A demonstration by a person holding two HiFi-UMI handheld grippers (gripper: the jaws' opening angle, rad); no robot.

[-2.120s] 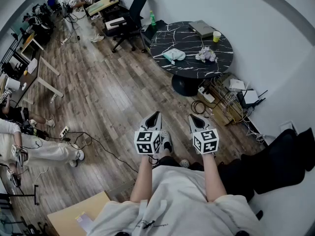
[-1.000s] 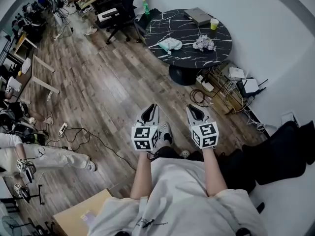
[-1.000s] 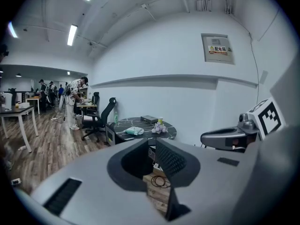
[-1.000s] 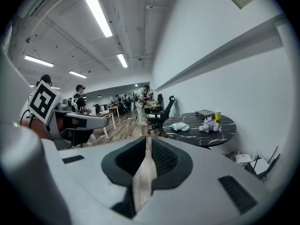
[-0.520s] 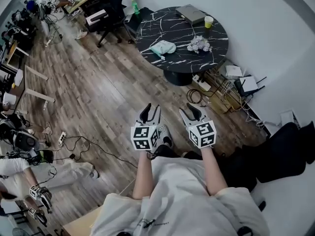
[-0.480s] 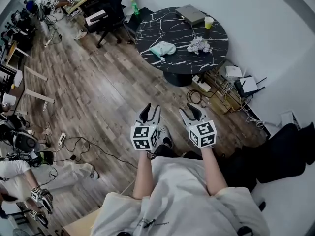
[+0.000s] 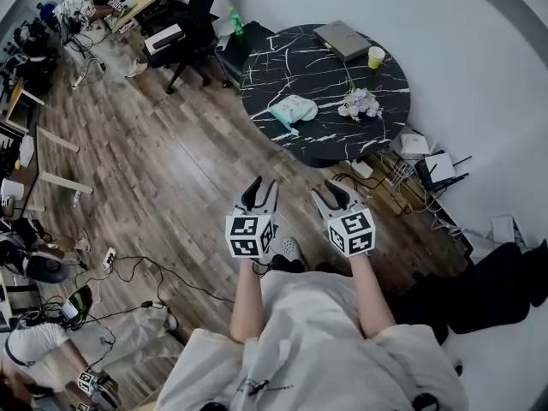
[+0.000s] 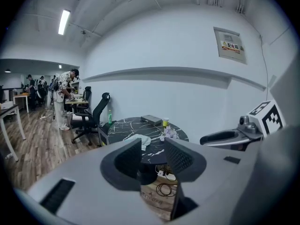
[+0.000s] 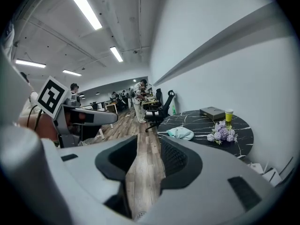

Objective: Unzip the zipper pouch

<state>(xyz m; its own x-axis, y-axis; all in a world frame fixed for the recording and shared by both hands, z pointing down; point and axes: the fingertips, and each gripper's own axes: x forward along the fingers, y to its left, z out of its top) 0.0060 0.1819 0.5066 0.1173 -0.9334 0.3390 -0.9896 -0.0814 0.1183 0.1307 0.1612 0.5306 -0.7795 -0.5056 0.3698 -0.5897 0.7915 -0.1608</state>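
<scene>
On the black table (image 7: 330, 71), mint zipper pouch (image 7: 294, 109), yellow cup (image 7: 376, 57), contents unseen

A round black marble table (image 7: 317, 67) stands by the white wall (image 7: 467, 75) on a wood-plank floor (image 7: 171, 169).

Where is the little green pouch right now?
In the head view, the pouch lies on the left part of the round black table, just left of the purple flowers.
</scene>
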